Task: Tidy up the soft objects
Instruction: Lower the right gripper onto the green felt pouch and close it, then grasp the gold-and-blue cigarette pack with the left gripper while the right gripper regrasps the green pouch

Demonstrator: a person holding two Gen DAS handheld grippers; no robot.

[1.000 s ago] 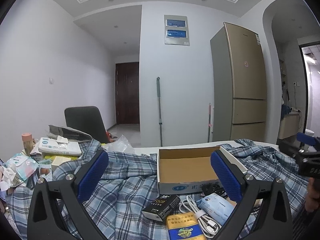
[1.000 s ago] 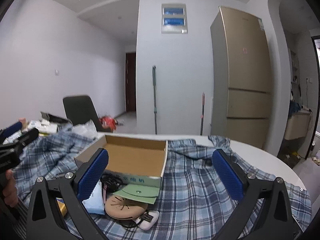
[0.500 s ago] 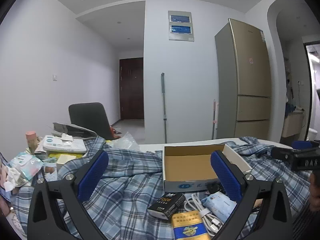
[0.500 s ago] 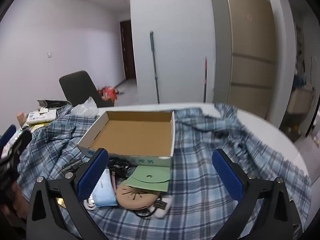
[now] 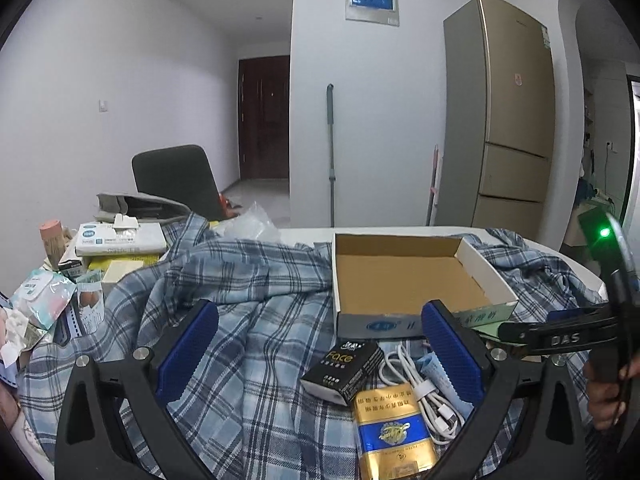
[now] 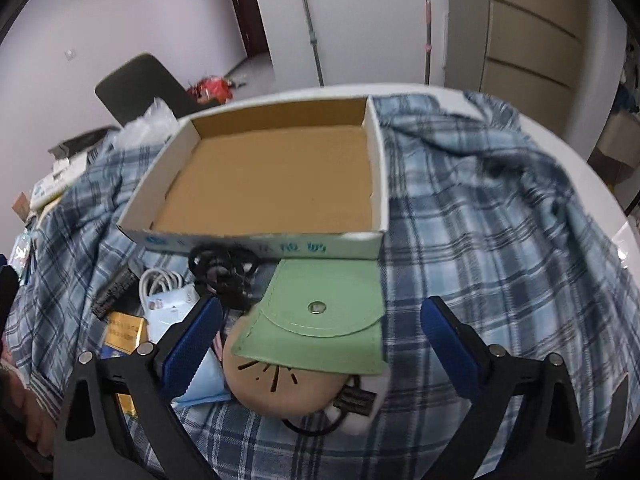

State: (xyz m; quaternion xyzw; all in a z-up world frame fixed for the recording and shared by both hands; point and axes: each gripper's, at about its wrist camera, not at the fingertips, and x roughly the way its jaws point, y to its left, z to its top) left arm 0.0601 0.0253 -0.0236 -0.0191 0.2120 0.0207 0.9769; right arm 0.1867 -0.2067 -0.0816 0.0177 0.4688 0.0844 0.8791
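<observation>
A blue plaid shirt (image 5: 248,312) (image 6: 480,240) lies spread over the table. An empty cardboard box (image 5: 408,284) (image 6: 276,176) rests on it. In front of the box lie a green snap pouch (image 6: 324,316), a tan round pad (image 6: 280,388), a black hair tie bundle (image 6: 224,272), a white cable (image 5: 424,392), a black "Face" box (image 5: 344,368) and a gold-blue pack (image 5: 392,436). My left gripper (image 5: 320,356) is open above the small items. My right gripper (image 6: 320,344) is open, its fingers either side of the green pouch, holding nothing.
Tissue packs and wipes (image 5: 116,236) pile at the table's left edge. A black chair (image 5: 176,180), a mop (image 5: 330,152) and a fridge (image 5: 504,132) stand behind. The white table edge (image 6: 616,216) curves at right. A hand (image 5: 608,396) holds the other gripper.
The right gripper has tilted down and moved closer over the green pouch and box. The left view has shifted slightly forward and lower toward the small items.
</observation>
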